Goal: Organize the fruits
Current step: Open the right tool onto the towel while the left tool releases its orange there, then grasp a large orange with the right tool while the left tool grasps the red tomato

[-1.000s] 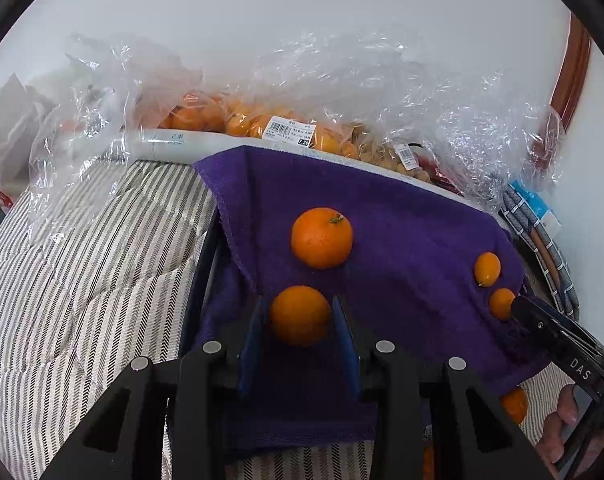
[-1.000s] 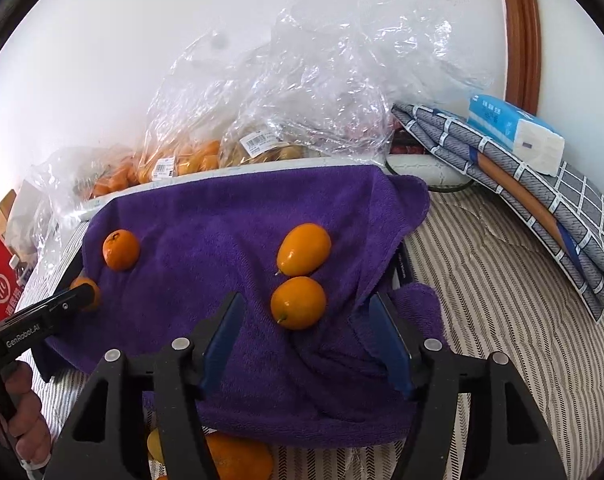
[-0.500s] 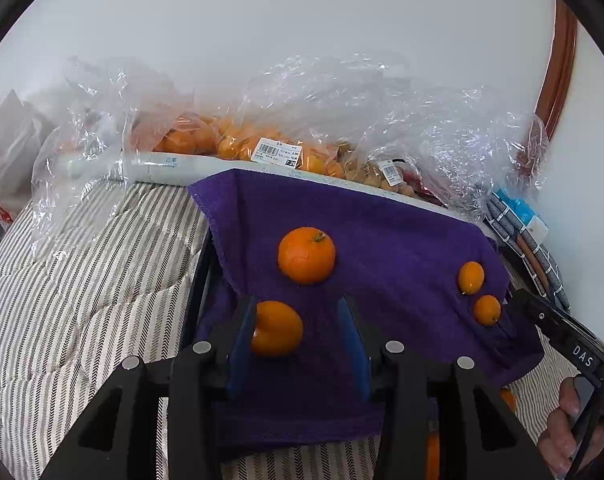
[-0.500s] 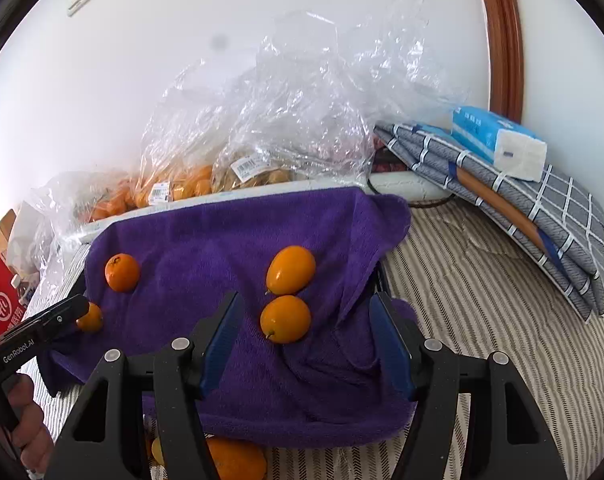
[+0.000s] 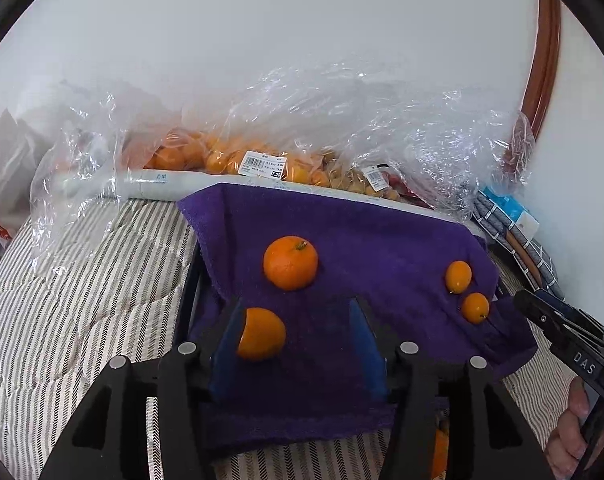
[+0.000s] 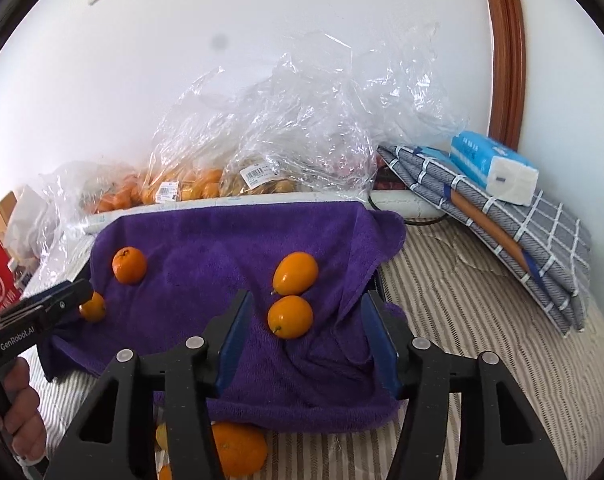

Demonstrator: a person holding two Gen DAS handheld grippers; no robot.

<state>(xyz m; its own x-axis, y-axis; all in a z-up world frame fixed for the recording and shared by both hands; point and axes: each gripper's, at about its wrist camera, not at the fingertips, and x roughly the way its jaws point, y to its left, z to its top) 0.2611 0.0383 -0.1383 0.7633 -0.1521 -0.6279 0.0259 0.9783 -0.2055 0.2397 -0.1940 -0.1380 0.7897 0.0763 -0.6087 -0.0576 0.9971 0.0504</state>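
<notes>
A purple towel (image 5: 381,240) covers a tray on the bed. On it lie two mandarins and two kumquats. My left gripper (image 5: 294,340) is open; one mandarin (image 5: 262,334) rests on the towel against its left finger, the other mandarin (image 5: 290,263) lies just beyond. The two kumquats (image 5: 458,276) (image 5: 475,307) lie at the towel's right. In the right wrist view my right gripper (image 6: 307,340) is open above the towel, with the near kumquat (image 6: 290,317) between its fingers and the far kumquat (image 6: 295,273) beyond. The left gripper's tip (image 6: 68,294) shows at left beside a mandarin (image 6: 93,307).
Clear plastic bags of oranges and other fruit (image 5: 238,156) lie behind the towel along the wall. Folded checked cloth (image 6: 501,216) with a tissue pack (image 6: 491,168) sits at right. More loose oranges (image 6: 238,448) lie on the striped bedding (image 5: 82,300) in front of the towel.
My left gripper has opened and let go of the mandarin, which now lies by its left finger, and both grippers have drawn back from the towel.
</notes>
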